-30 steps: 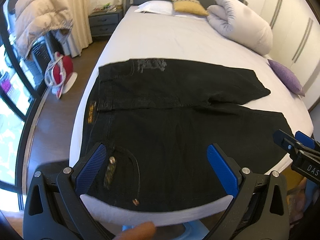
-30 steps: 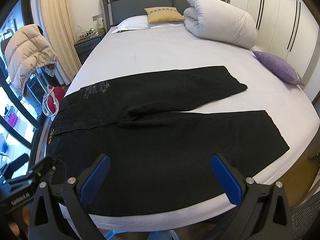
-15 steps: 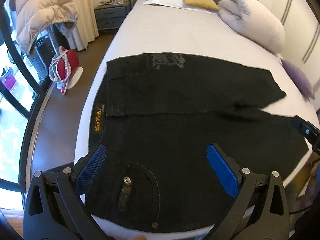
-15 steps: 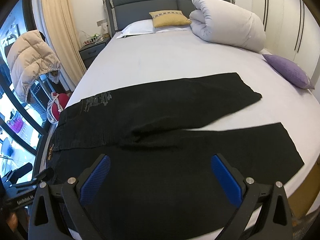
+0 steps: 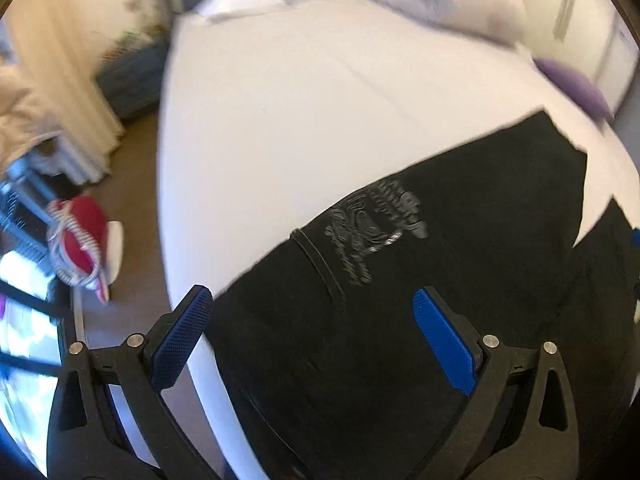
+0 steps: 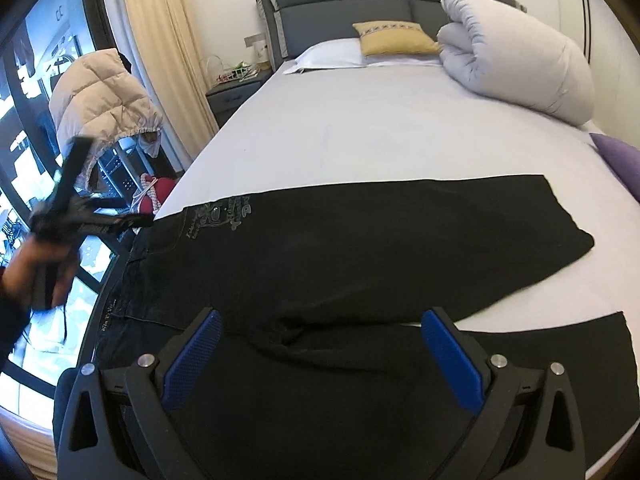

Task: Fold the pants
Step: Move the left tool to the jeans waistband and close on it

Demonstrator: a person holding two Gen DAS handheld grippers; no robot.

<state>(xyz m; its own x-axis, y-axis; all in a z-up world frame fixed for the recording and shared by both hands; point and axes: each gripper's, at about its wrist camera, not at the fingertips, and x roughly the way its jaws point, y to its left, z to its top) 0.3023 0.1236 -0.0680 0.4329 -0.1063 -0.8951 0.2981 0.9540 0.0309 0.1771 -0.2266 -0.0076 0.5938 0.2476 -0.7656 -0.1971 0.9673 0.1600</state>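
Note:
Black pants (image 6: 360, 248) lie spread flat across the near end of a white bed (image 6: 380, 132), waistband at the left edge, legs running right. A grey print marks the far hip (image 5: 372, 228). My left gripper (image 5: 312, 332) is open and empty over the waistband end of the pants (image 5: 440, 280); the view is motion-blurred. My right gripper (image 6: 320, 352) is open and empty above the crotch area. The left gripper also shows in the right wrist view (image 6: 64, 212), held in a hand at the bed's left side.
A rolled white duvet (image 6: 516, 52), a yellow cushion (image 6: 394, 32) and a white pillow (image 6: 332, 54) lie at the headboard. A purple cushion (image 6: 618, 160) sits at the right. A nightstand (image 6: 236, 94), a puffer jacket (image 6: 100, 96) and a red bag (image 5: 80, 236) are left of the bed.
Both grippers have moved forward over the pants. The left one has swung left and toward the far hip, blurring its view. Both jaws stay open.

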